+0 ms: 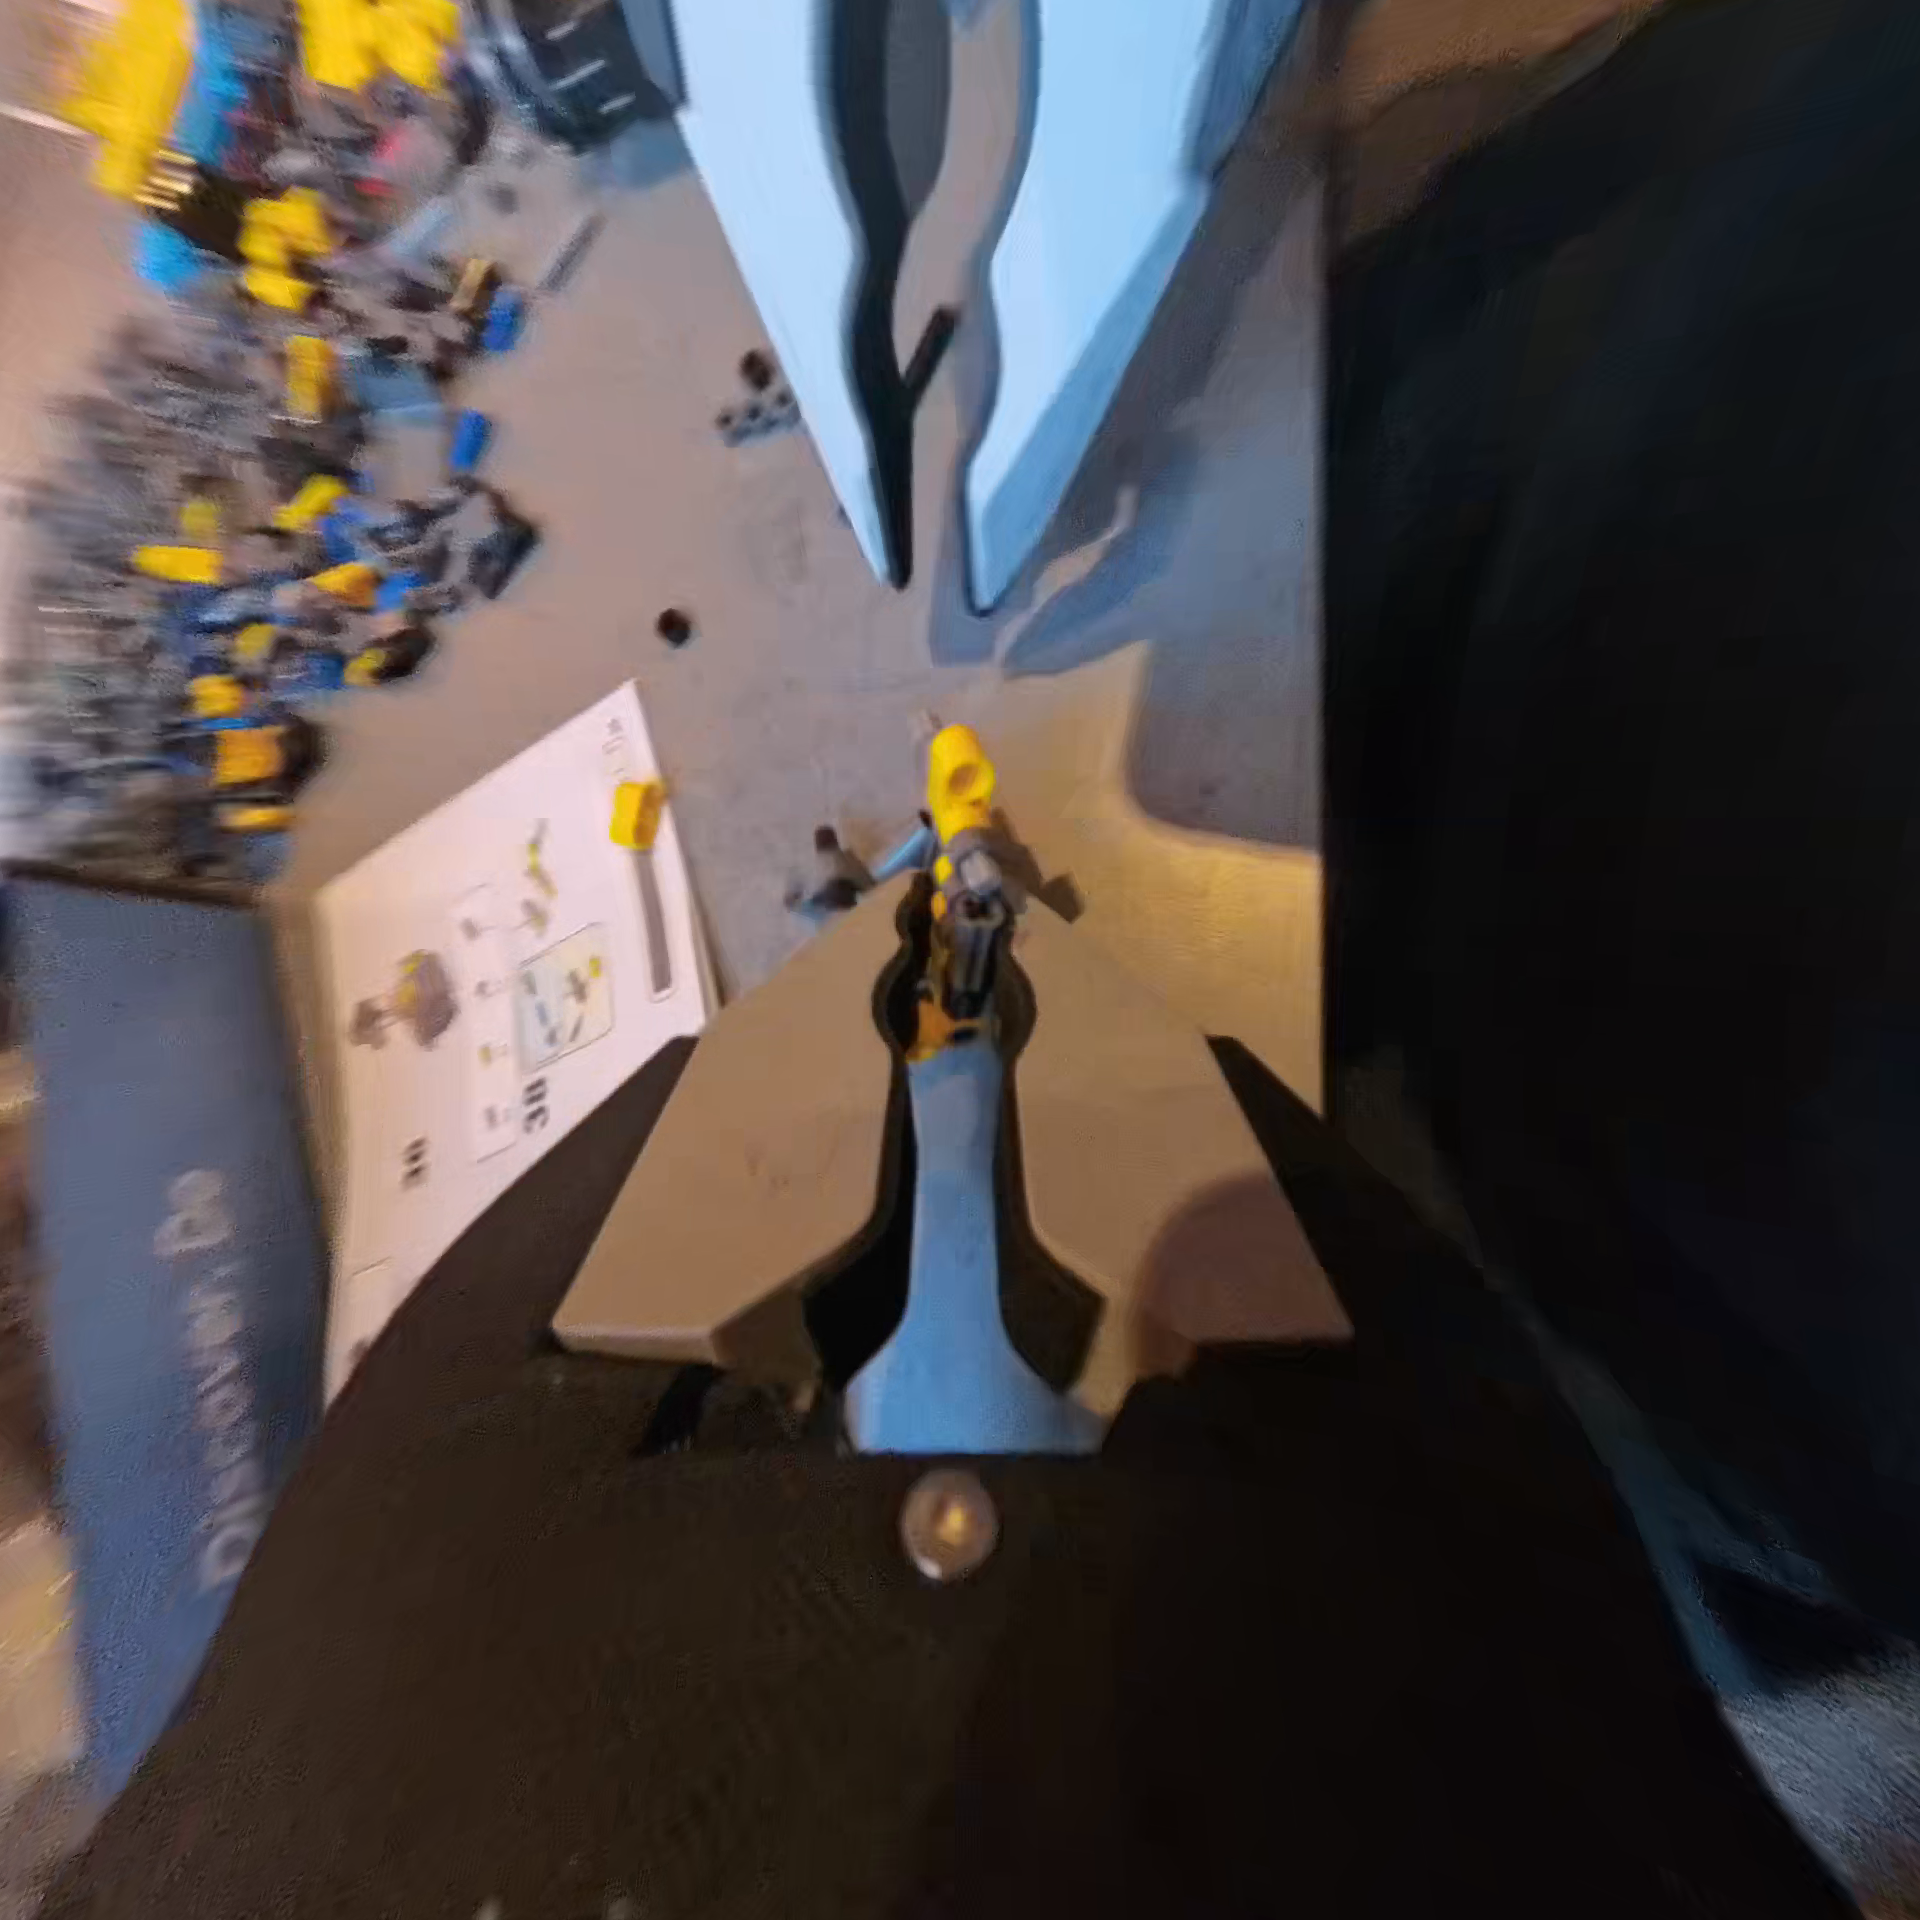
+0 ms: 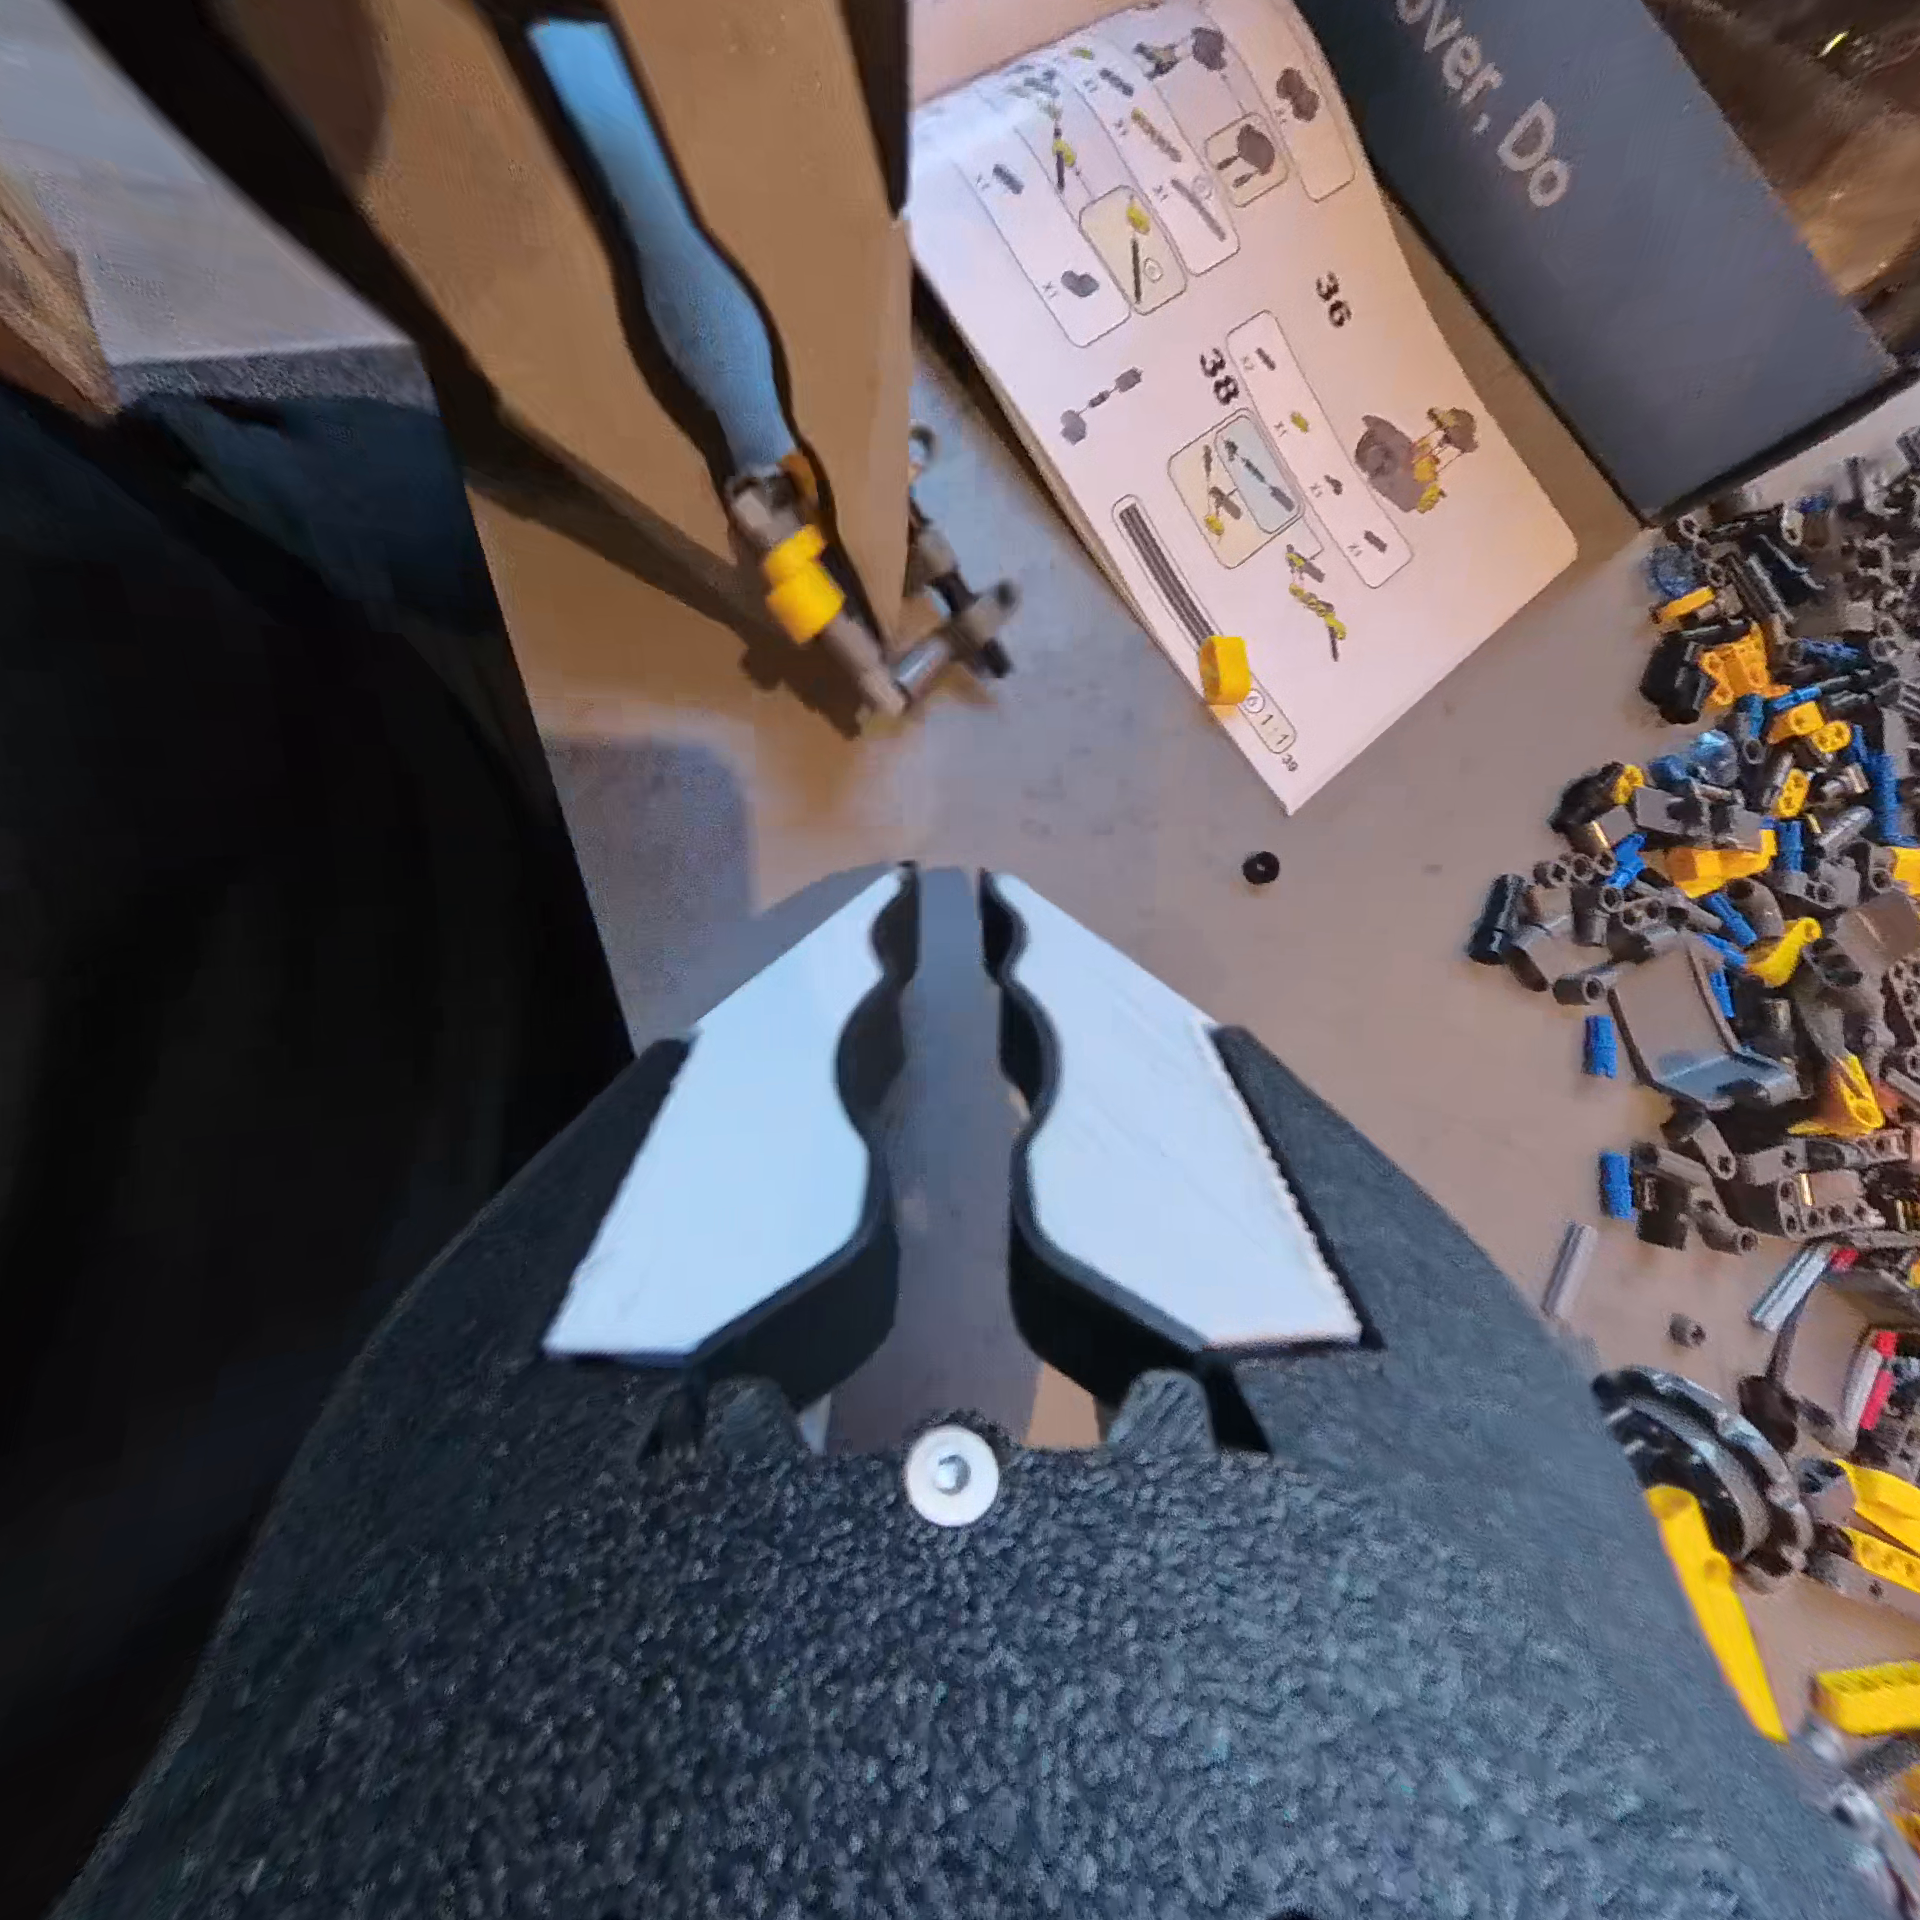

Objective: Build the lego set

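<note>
Left wrist view, fingers [image 1: 961,935] pinching knobbly yellow-grey plastic assembly [image 1: 961,790], right fingers [image 2: 948,871] narrow, empty.

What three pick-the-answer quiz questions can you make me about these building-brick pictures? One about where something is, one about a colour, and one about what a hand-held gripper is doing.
1. Where does the loose yellow piece lie?
A. on the instruction sheet
B. on the dark box
C. inside the right hand-held gripper

2. What colour is the small ring lying alone on the table?
A. red
B. black
C. white

3. What is the left hand-held gripper doing?
A. wide open, empty
B. lying flat on the sheet
C. shut on a small yellow and grey brick assembly

Answers:
1 A, it sits near the sheet's lower corner.
2 B, it shows as a black dot between the sheet and the right hand-held gripper.
3 C, the assembly sticks out from between its closed fingers.
</note>
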`<state>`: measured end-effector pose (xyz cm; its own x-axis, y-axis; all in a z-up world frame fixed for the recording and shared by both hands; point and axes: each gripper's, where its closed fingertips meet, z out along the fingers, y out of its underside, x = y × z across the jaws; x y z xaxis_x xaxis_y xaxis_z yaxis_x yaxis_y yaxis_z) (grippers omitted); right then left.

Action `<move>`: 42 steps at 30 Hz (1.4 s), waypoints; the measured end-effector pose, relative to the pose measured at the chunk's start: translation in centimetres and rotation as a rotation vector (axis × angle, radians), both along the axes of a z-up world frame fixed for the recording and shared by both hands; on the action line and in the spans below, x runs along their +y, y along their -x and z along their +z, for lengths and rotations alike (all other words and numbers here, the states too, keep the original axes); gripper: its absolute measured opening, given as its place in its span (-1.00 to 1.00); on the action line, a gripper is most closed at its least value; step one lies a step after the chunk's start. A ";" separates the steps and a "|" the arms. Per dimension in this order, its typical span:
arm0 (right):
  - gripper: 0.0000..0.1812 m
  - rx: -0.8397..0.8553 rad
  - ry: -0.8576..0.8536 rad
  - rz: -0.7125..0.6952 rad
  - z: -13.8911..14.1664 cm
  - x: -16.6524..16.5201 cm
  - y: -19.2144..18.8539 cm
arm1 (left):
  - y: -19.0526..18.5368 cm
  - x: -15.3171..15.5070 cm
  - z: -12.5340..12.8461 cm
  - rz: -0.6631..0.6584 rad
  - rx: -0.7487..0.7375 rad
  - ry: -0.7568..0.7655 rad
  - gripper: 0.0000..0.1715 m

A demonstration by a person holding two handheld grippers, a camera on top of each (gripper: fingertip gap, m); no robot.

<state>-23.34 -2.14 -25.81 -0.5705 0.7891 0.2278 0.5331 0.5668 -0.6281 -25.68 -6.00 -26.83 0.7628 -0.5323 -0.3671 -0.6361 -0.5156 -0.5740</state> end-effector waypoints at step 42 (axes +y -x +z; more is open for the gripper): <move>-0.93 -0.147 0.664 0.185 3.4 -5.0 0.6 | -2.3 0.1 5.5 -0.058 -0.894 0.088 -0.93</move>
